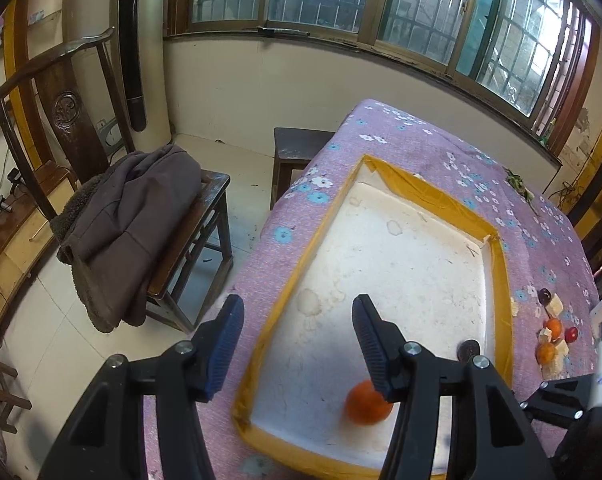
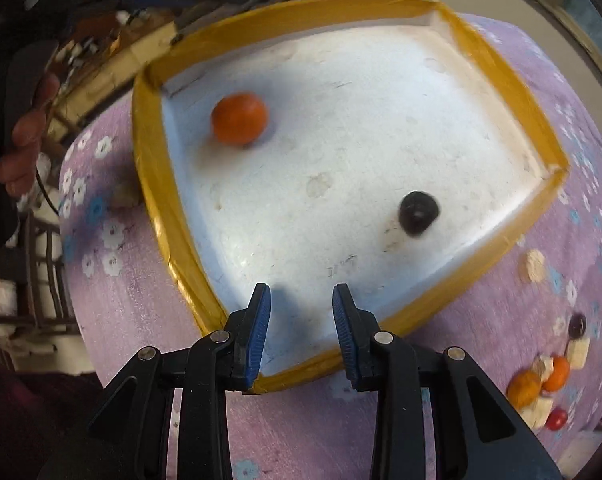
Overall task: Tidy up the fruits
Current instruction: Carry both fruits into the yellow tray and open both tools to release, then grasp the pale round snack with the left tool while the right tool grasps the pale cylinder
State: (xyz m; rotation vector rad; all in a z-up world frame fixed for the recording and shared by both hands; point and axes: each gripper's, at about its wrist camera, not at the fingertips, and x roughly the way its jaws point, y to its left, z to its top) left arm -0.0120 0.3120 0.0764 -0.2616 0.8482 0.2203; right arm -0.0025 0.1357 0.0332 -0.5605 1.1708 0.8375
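**Two fruits in the tray, more waiting on the cloth**

An orange (image 2: 239, 118) and a dark plum (image 2: 419, 213) lie well apart on the white floor of the tray (image 2: 177, 240), a shallow foam box edged in yellow tape. The raised rim probably serves to keep round fruit from rolling off, which would make the tray the collecting place for the task.

The left gripper (image 1: 297, 344) hangs over the tray's near left side with its jaws moderately wide and nothing between them; the orange sits just beside its right finger, not clamped. The right gripper (image 2: 301, 332) stands over the tray's near edge with a narrow gap between its pads, also empty. Both appear to be free for another pick.

The remaining fruit pile (image 2: 549, 376), oranges, a red and a dark fruit among pale cubes, rests on the purple flowered cloth (image 2: 133, 308) to the tray's right.

The left view alone shows the room: a chair (image 1: 189, 240) with a coat (image 1: 129, 232) draped over it, a stool, barred windows. There the plum is nearly hidden behind the gripper. The right view shows both fruits clearly, and fingers of the person's hand (image 2: 25, 136) at its left edge.
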